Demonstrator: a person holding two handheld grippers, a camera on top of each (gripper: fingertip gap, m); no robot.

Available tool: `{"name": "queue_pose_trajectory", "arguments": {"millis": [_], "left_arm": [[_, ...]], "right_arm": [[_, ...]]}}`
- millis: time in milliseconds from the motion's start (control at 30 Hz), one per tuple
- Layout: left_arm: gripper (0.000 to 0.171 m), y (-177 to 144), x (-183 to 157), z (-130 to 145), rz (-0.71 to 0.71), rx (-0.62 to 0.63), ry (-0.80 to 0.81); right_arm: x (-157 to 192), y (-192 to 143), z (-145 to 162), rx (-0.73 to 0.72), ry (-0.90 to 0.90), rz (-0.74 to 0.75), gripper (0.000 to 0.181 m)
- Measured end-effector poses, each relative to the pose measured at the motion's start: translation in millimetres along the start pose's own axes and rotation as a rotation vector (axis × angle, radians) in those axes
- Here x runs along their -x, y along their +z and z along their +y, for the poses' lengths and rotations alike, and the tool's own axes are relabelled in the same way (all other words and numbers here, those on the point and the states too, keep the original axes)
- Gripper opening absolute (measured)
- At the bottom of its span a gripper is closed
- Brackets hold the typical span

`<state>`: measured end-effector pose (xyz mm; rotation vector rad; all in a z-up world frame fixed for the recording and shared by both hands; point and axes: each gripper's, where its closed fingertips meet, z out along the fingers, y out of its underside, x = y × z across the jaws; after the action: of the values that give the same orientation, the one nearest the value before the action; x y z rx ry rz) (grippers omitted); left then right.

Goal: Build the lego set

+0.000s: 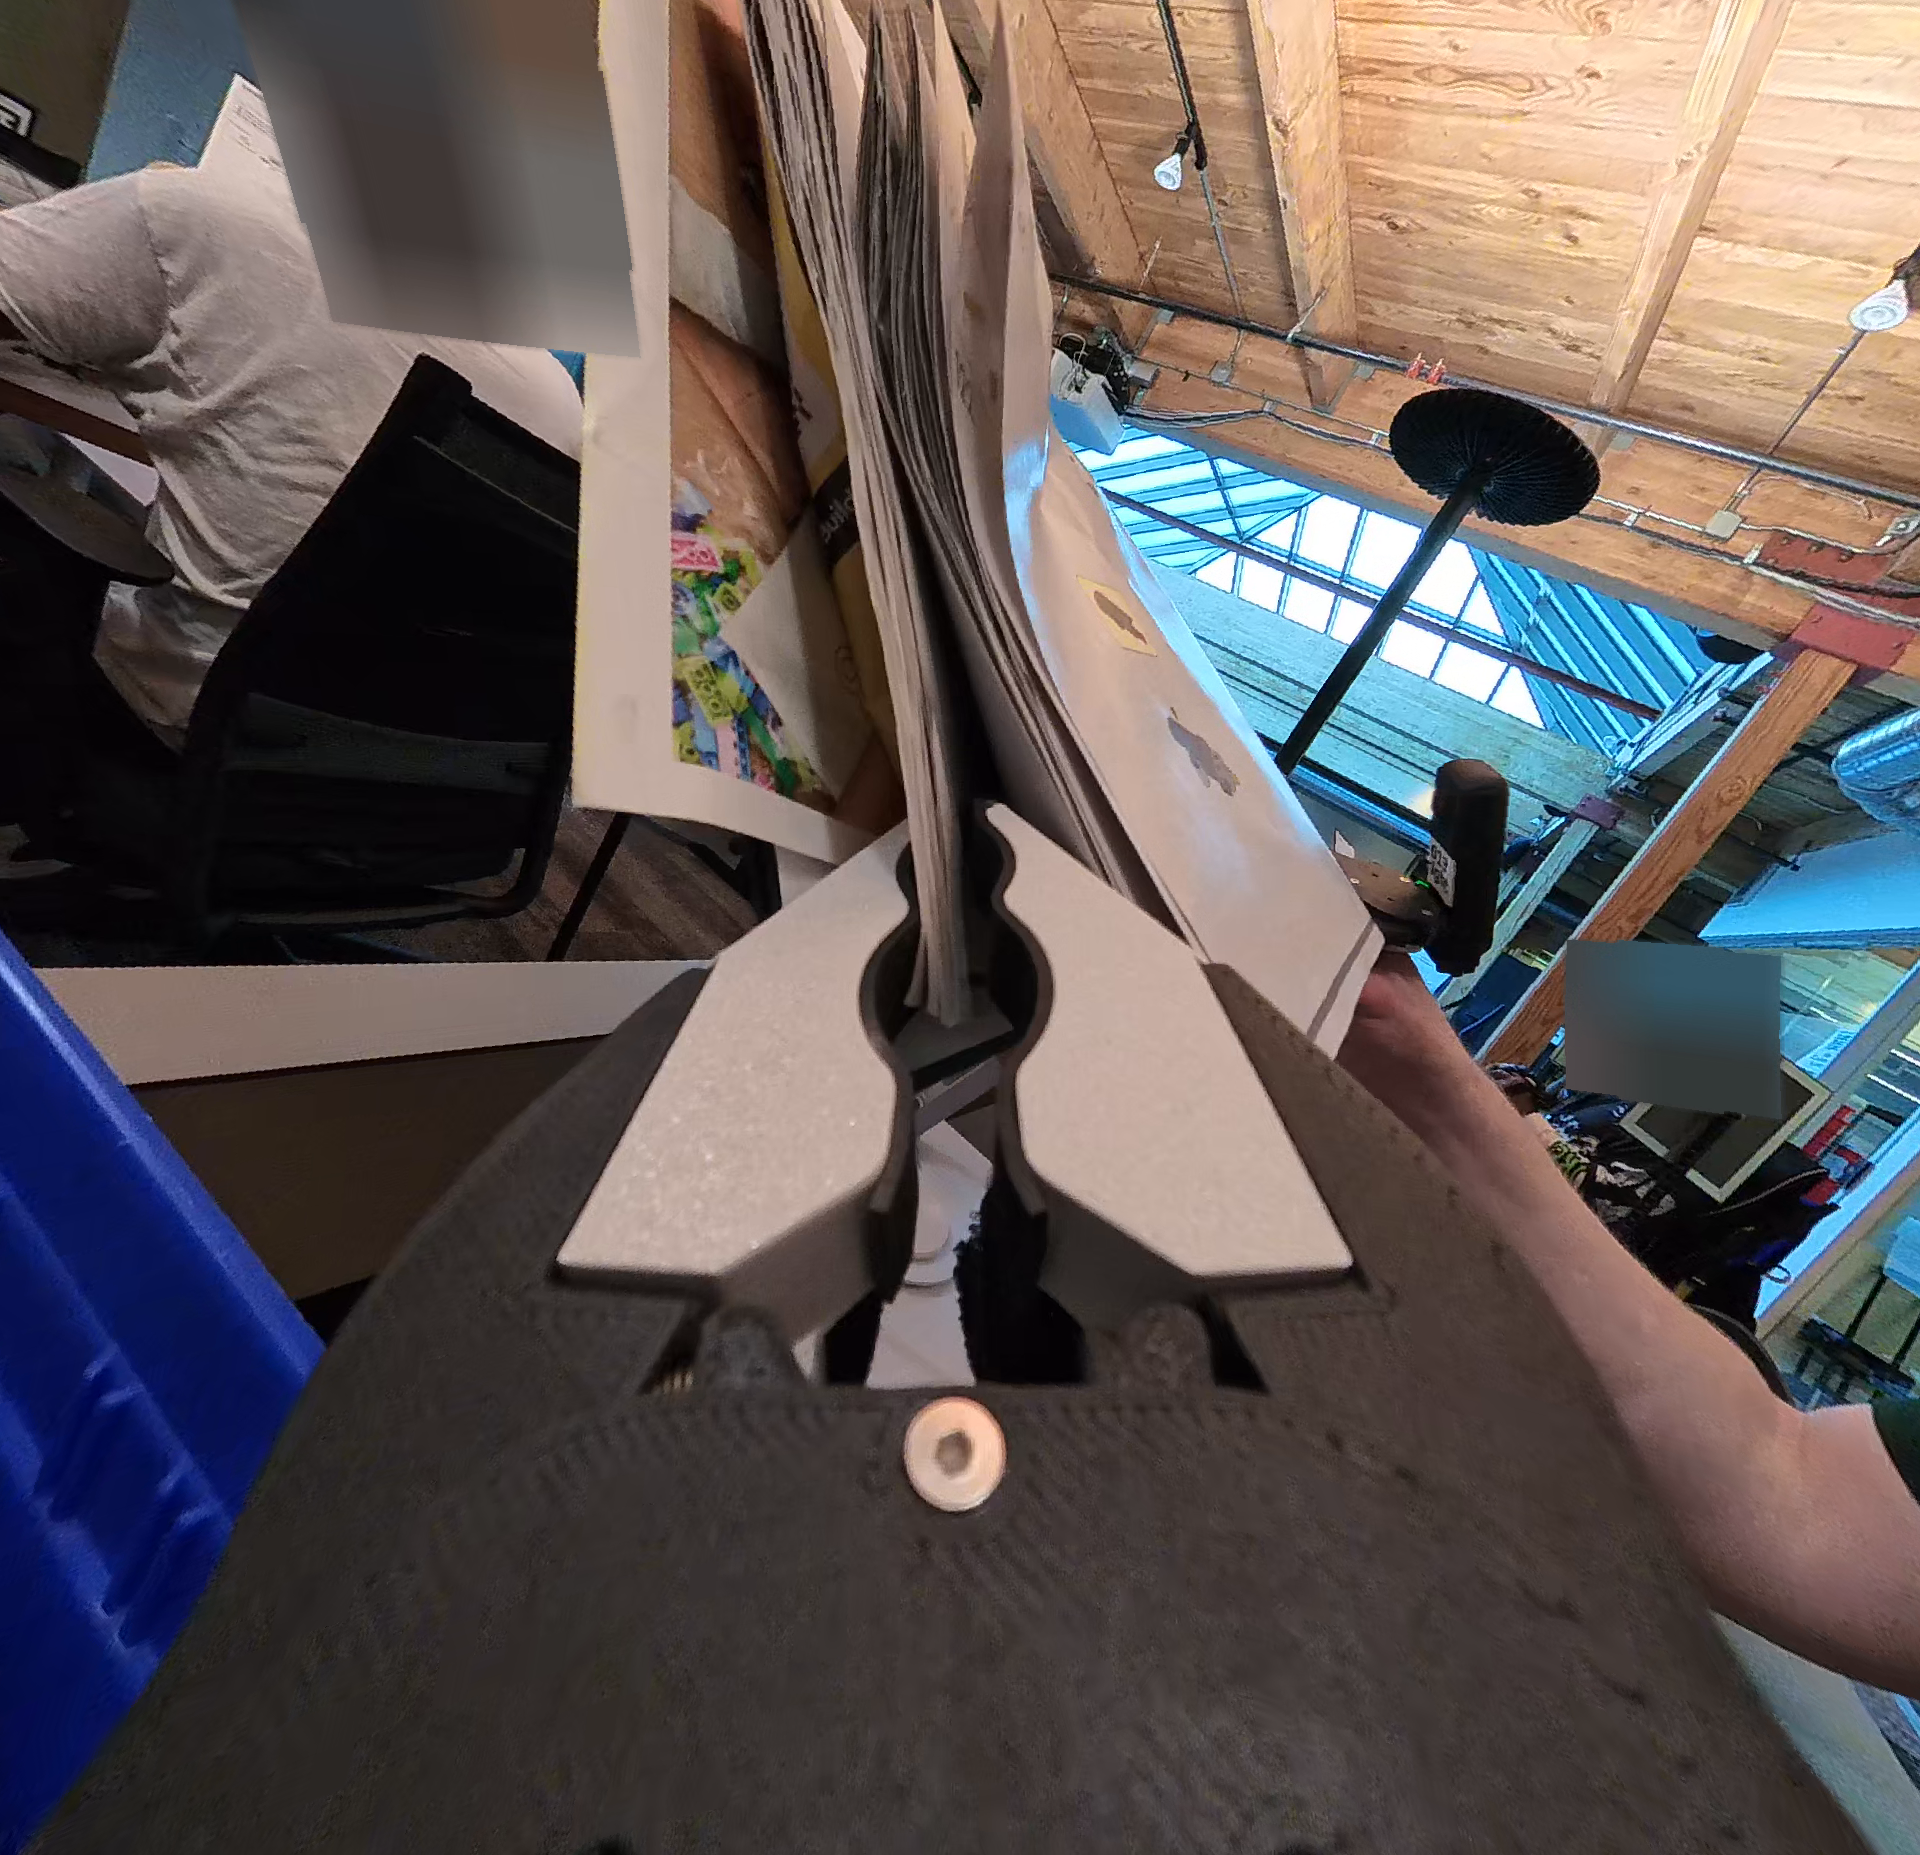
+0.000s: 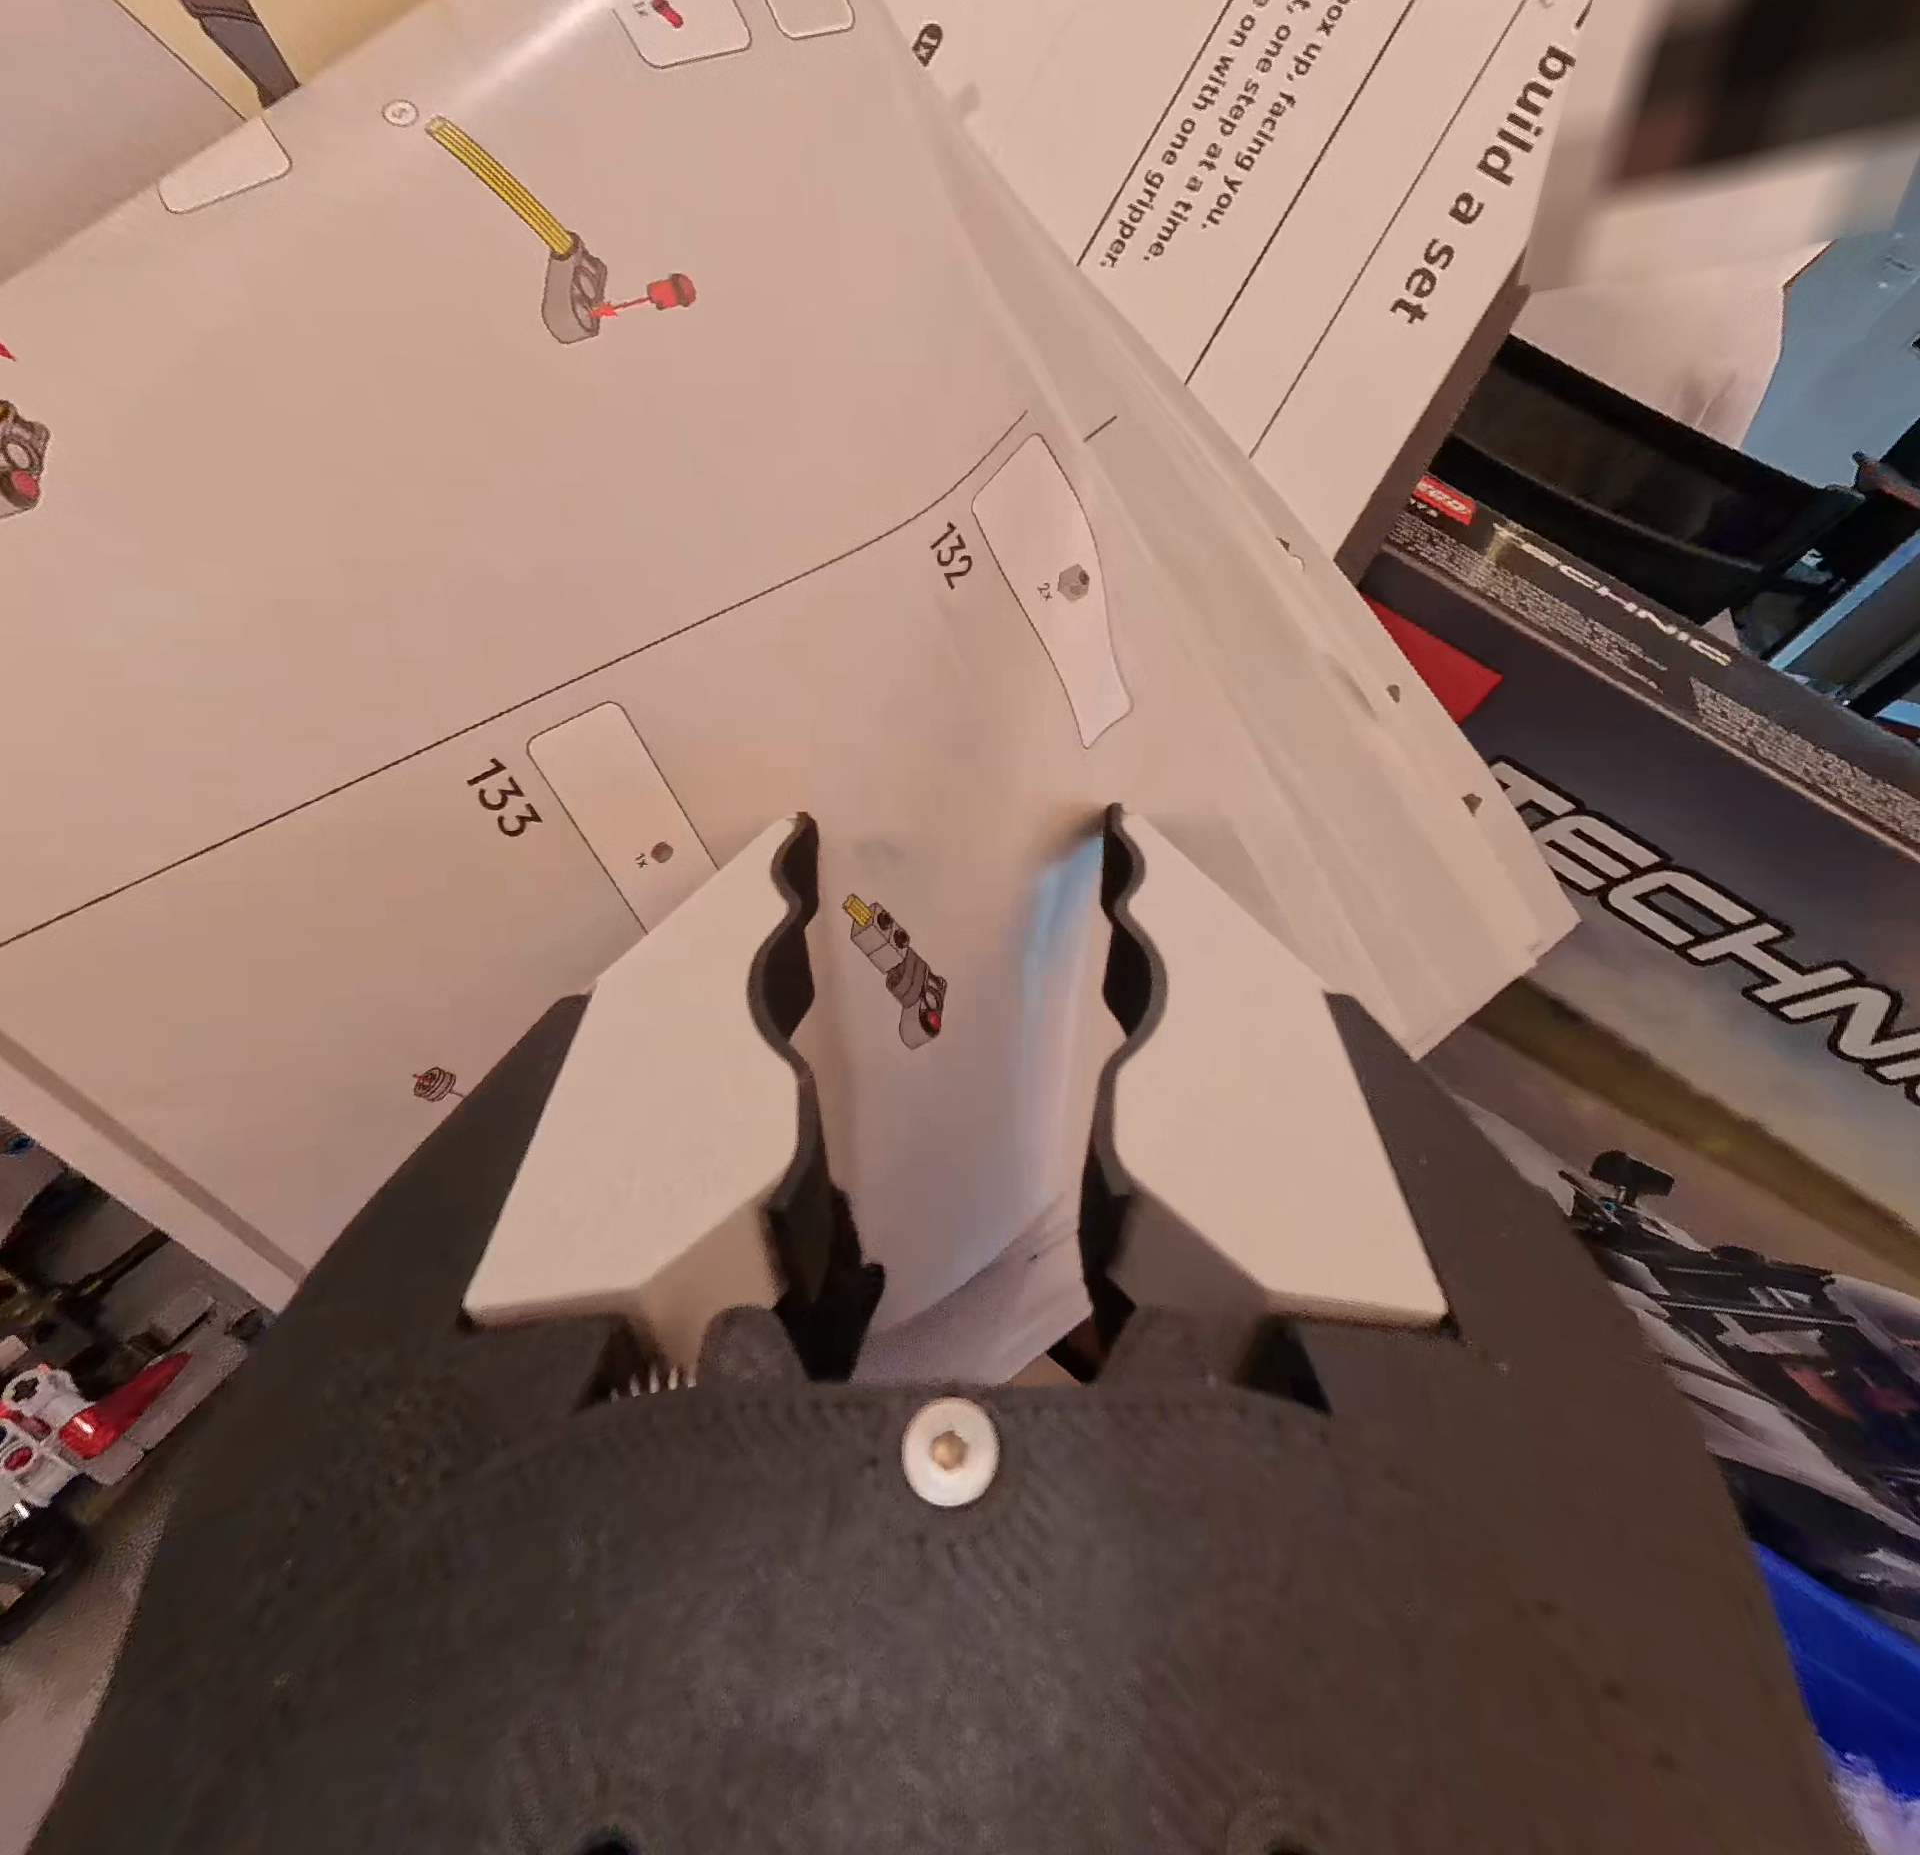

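Left gripper [image 1: 961, 849] clamps the instruction booklet [image 1: 914, 517] by a page stack, pages fanning toward 12 o'clock. Right gripper [image 2: 956, 839] gapes, empty, over an open page — advice: pinch one sheet, turn slowly.

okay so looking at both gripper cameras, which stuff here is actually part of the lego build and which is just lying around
Part of the job:
- instruction booklet, clamped in the left gripper
- right gripper, open at its pages
- set box
- part-built model

Just lying about:
- blue bin
- office chair
- printed sheet
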<state>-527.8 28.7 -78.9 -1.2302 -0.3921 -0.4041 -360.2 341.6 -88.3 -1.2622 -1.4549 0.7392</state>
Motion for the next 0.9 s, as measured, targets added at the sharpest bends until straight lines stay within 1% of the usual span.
{"name": "queue_pose_trajectory", "arguments": {"millis": [133,167,233,300,400,500,767,900], "left_arm": [[0.002,-0.2,-0.5,-0.2,0.002,0.001,-0.001],[0.002,-0.3,-0.7,-0.4,0.001,0.001,0.000],[0.002,-0.3,-1.1,-0.5,0.002,0.002,0.001],[0.001,-0.3,-1.1,-0.6,0.002,0.001,0.000],[0.001,-0.4,-1.3,-1.1,0.000,-0.001,0.001],[0.001,-0.4,-1.1,-0.4,0.001,0.003,0.002],[0.002,-0.3,-0.8,0.0,0.000,0.004,0.003],[0.002,-0.5,-1.3,-0.4,0.001,0.007,0.003]], "right_arm": [[3.7,-0.2,-1.6,0.013,-0.035,-0.004,0.036],[4.9,-0.4,-2.0,0.017,-0.043,-0.008,0.027],[8.2,0.1,-2.4,0.027,-0.063,-0.020,0.017],[14.7,1.5,-2.1,0.038,-0.078,-0.050,0.001],[17.4,3.2,-3.0,0.043,-0.085,-0.058,0.000],[23.3,-0.1,-9.4,0.022,-0.049,-0.104,0.000],[49.7,-31.5,-61.5,-0.142,0.082,-0.302,0.000],[58.6,-40.3,-81.1,-0.190,0.135,-0.385,0.000]]}}
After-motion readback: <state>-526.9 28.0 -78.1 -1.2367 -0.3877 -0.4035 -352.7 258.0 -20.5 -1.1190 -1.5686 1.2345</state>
